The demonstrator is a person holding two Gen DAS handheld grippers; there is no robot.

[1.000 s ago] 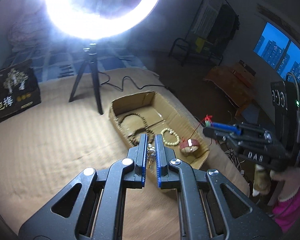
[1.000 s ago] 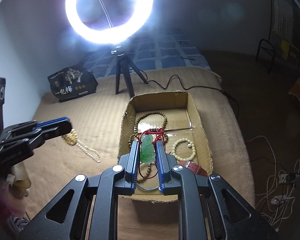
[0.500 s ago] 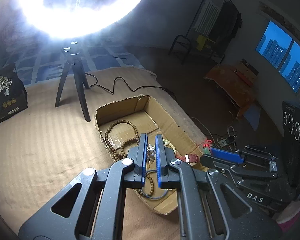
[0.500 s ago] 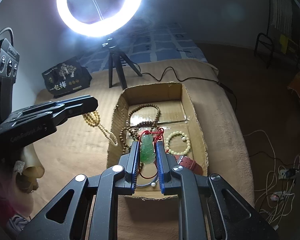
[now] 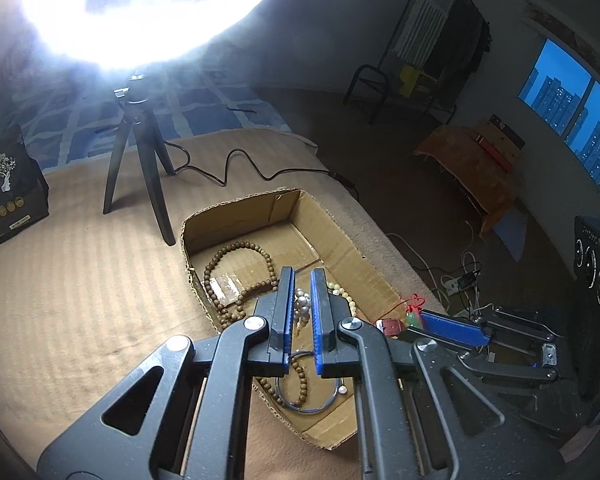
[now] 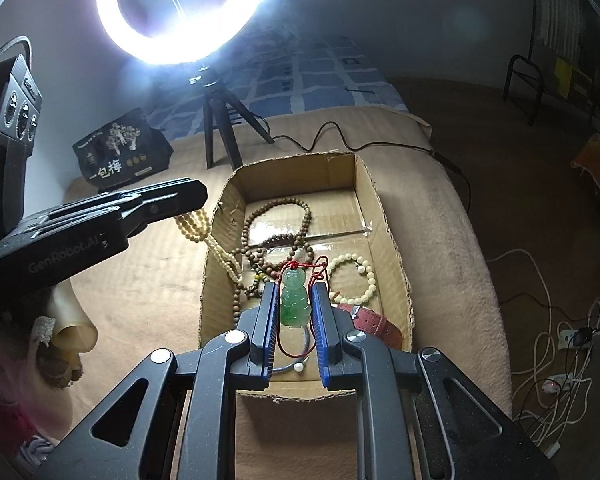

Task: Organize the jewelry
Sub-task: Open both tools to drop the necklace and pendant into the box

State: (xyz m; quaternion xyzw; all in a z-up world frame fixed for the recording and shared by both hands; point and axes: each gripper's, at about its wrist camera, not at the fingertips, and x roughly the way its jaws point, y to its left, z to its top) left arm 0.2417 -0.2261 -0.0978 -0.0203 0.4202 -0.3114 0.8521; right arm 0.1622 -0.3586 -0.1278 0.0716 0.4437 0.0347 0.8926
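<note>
An open cardboard box lies on a tan bedspread. It holds a brown bead necklace, a cream bracelet, a brown leather strap and a thin bangle. My left gripper hovers over the box's left side, shut on a string of pale beads that trails over the left wall. My right gripper is shut on a green jade pendant with a red cord, above the box's near end.
A ring light on a black tripod stands behind the box, its cable running right. A black printed bag sits at the back left. The bed's edge drops off on the right to a floor with cables.
My left gripper has carried the pale beads from beside the box to over its left side. The right gripper has sunk a little with the pendant.
</note>
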